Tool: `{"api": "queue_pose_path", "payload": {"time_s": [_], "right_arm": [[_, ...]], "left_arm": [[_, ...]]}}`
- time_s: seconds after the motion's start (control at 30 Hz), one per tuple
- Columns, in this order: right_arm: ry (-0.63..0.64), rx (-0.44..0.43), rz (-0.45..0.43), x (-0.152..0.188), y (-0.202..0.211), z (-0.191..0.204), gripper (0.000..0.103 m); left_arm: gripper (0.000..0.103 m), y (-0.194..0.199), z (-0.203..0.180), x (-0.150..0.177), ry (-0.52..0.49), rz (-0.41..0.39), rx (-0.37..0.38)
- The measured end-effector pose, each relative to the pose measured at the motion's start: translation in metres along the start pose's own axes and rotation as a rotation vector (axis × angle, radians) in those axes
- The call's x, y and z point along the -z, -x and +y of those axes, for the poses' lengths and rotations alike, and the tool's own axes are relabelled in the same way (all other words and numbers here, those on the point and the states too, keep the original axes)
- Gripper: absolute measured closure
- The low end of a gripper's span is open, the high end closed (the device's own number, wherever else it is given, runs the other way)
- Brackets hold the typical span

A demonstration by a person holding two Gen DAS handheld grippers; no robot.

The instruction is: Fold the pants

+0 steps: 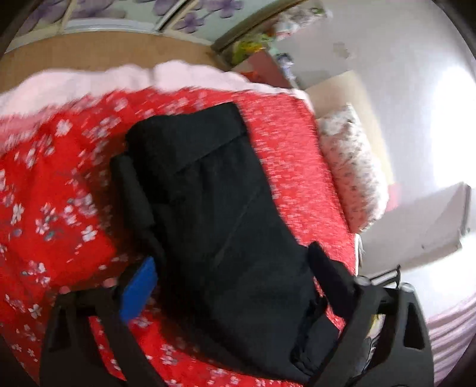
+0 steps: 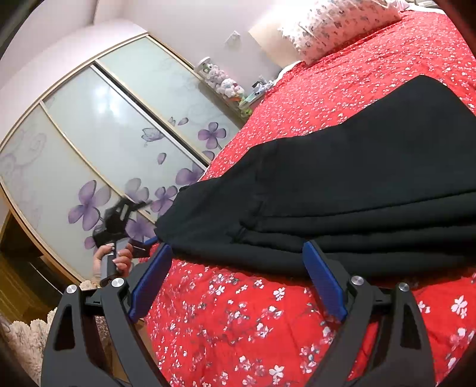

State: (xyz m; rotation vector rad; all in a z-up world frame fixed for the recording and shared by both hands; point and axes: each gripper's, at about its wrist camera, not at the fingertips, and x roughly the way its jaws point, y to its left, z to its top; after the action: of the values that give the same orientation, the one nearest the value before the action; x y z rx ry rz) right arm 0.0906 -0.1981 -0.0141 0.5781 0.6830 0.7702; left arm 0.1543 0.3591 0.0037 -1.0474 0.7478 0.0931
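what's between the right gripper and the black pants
Only bare red floral bedspread lies between the open right gripper and the folded black pants, as the right wrist view shows.

The pants are plain black. Under the pants, the bedspread is bright red with little white flowers. Beyond the pants, the pillow is white with small grey spots. The wardrobe doors are pale with big purple flowers. The right gripper is black with blue pads.
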Motion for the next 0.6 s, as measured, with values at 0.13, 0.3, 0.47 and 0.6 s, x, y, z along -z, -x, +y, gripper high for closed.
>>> {"api": "queue_pose_path", "payload": {"time_s": [0.13, 0.3, 0.47, 0.6], "right_arm": [[-0.001, -0.001, 0.0, 0.0, -0.001, 0.0, 0.012], [-0.001, -0.002, -0.001, 0.0, -0.001, 0.0, 0.012], [-0.009, -0.015, -0.007, 0.0, 0.0, -0.002, 0.012], [-0.02, -0.03, -0.013, 0.0, 0.002, -0.005, 0.012]], "left_arm": [[0.038, -0.004, 0.014, -0.003, 0.045, 0.004, -0.032], [0.057, -0.005, 0.018, -0.003, 0.063, 0.007, -0.103], [0.074, -0.001, 0.007, 0.004, 0.017, -0.032, -0.18], [0.086, 0.009, -0.018, 0.011, -0.097, -0.076, -0.23]]}}
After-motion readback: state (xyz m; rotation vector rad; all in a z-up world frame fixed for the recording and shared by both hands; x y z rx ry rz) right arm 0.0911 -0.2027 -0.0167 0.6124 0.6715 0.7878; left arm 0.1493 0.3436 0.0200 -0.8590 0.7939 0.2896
